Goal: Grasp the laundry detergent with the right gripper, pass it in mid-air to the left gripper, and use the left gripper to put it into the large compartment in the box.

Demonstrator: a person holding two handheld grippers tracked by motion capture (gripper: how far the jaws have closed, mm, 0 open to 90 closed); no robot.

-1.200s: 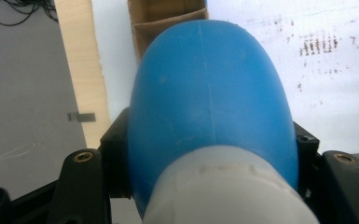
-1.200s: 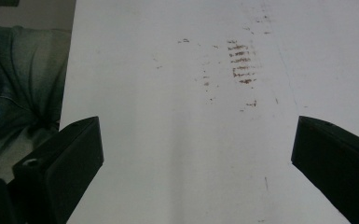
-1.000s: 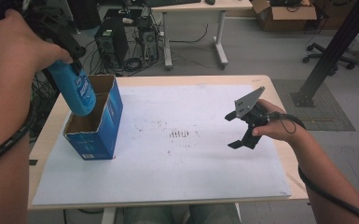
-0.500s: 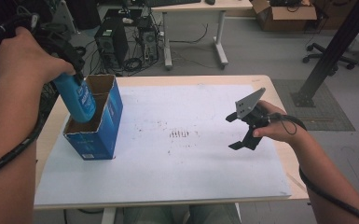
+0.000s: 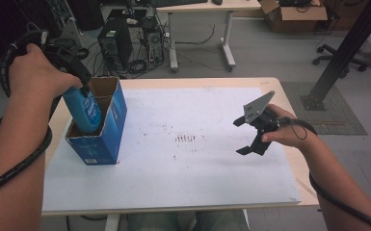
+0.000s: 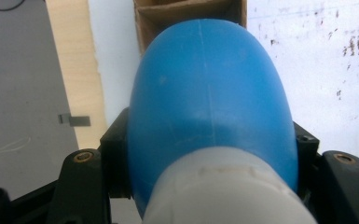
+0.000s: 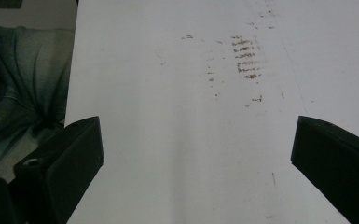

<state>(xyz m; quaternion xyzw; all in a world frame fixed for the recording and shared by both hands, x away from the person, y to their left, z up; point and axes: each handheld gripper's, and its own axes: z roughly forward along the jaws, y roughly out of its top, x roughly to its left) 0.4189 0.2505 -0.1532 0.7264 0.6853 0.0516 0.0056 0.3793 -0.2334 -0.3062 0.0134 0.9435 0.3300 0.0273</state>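
A blue bottle (image 5: 84,109) with a pale cap end (image 6: 224,191) hangs in my left gripper (image 5: 77,79), which is shut on it near its top. The bottle's lower half sits inside the open blue cardboard box (image 5: 107,139) at the table's left side. In the left gripper view the bottle (image 6: 210,98) blocks most of the box's brown inside (image 6: 186,11). My right gripper (image 5: 243,137) hovers over the right part of the white table sheet (image 5: 192,168), jaws wide open and empty. Its two black fingertips (image 7: 70,154) frame bare sheet (image 7: 186,140).
The sheet bears small brown smudges (image 5: 187,138) near its middle. The wooden table edge (image 5: 289,159) shows at the right. Beyond the table stand computer towers (image 5: 111,41), a desk, a cardboard box (image 5: 294,9) and a black stand (image 5: 339,53) on the floor.
My left hand has come down with the blue bottle, sinking it from above the box's rim into the box. The right gripper has stayed still and open.
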